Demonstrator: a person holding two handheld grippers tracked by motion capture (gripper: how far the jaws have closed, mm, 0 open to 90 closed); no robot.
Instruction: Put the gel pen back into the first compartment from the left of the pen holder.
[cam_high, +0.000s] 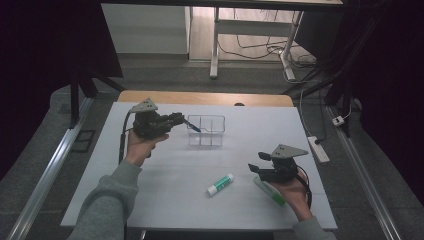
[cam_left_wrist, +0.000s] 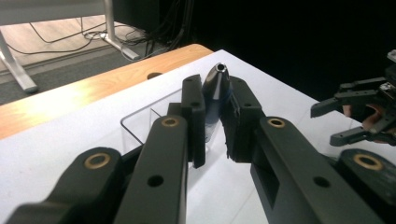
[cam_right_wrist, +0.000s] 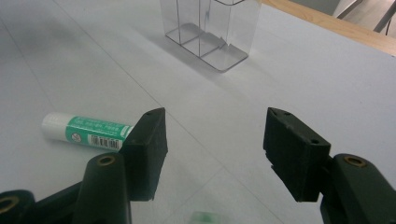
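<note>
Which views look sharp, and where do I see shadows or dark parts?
High view: dim, black at both sides; the glue stick is small but clear. Left gripper view: the pen is sharp, the nearest jaw parts soft. Right gripper view: the clear organizer casts a faint shadow.

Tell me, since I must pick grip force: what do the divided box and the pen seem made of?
The box looks like clear hard plastic: the table shows through its glossy walls. The pen, held in the left tool, looks like dark glossy plastic with a shiny, probably metal, tip.
</note>
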